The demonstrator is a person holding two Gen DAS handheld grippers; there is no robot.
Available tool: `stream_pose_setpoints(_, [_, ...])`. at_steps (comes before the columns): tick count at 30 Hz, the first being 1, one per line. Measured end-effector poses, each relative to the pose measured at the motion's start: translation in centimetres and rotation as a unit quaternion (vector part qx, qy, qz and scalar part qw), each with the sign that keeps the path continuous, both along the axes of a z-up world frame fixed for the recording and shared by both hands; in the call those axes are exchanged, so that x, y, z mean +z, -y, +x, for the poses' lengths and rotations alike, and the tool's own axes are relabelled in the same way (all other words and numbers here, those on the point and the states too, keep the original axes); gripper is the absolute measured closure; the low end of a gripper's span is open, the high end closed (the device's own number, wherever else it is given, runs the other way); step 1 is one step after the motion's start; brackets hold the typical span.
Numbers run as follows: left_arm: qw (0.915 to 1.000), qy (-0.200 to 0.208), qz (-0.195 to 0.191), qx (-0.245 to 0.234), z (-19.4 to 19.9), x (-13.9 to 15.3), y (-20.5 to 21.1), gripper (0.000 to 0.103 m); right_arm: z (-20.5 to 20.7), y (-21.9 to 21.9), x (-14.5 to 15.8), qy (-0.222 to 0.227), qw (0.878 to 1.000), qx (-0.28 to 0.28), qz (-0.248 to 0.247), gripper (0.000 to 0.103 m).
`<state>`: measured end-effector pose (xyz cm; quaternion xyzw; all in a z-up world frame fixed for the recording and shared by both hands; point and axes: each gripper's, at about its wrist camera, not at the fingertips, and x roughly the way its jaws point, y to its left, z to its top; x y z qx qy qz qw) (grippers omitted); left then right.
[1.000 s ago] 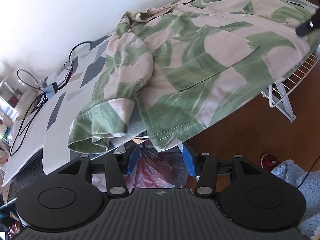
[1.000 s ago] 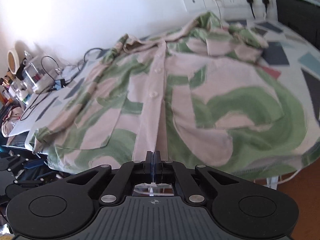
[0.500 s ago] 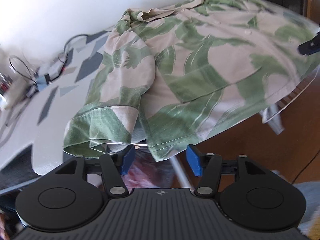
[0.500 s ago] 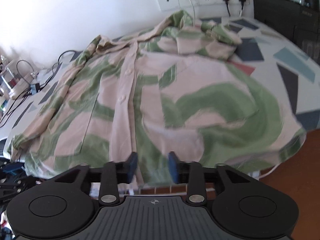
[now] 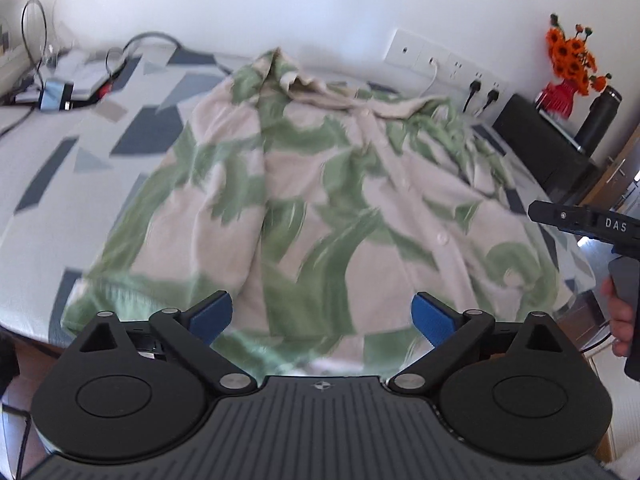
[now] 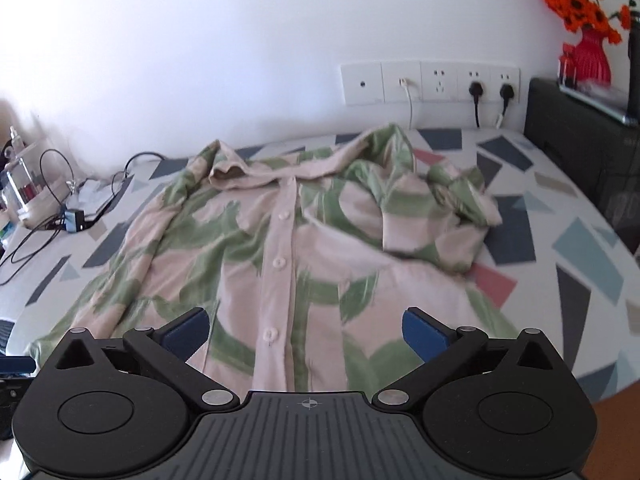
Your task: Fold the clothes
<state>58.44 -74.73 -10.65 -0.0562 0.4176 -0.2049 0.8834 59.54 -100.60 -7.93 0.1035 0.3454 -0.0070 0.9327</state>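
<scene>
A beige shirt with a green leaf print (image 5: 320, 208) lies spread front-up on a table covered by a white cloth with blue and grey shapes (image 5: 100, 148). Its button placket and collar show in the right wrist view (image 6: 280, 256); its right sleeve is bunched up (image 6: 460, 208). My left gripper (image 5: 322, 316) is open and empty above the shirt's near hem. My right gripper (image 6: 306, 330) is open and empty above the hem by the placket. The right gripper's body also shows at the right edge of the left wrist view (image 5: 592, 224).
Cables and a small blue box (image 6: 74, 214) lie at the table's far left. Wall sockets with plugs (image 6: 432, 82) sit behind. A dark box (image 6: 580, 152) stands far right, with a red vase of orange flowers (image 6: 584, 56) on it.
Both grippers have risen and tilted to look down over the table. The right gripper went from shut to wide open and let go of the hem. The left gripper opened wider.
</scene>
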Motion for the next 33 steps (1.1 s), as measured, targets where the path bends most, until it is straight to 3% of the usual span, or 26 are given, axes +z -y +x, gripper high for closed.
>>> stream_pose_setpoints(10, [0.9907,0.119,0.052,0.040,4.2,7.1,1.3,0.001,5.9,1.3,9.8,0.057,0.998,-0.015,0.019,0.001])
stream_pose_setpoints(15, [0.9864,0.142,0.041,0.071,7.4,9.7,2.9,0.001,9.9,0.7,13.0,0.079,0.997,0.003,-0.003,0.001])
stream_pose_setpoints(22, [0.9867,0.134,0.047,0.079,12.9,9.5,7.0,0.001,16.0,2.7,11.1,0.053,0.999,0.007,-0.006,0.001])
stream_pose_setpoints(29, [0.9825,0.108,0.118,0.095,19.9,6.5,12.1,0.001,23.9,5.5,7.9,0.042,0.997,0.032,-0.051,0.001])
stream_pose_setpoints(33, [0.9820,0.080,0.123,0.119,24.0,5.9,14.4,0.001,27.6,8.2,6.5,0.040,0.998,0.043,-0.024,0.001])
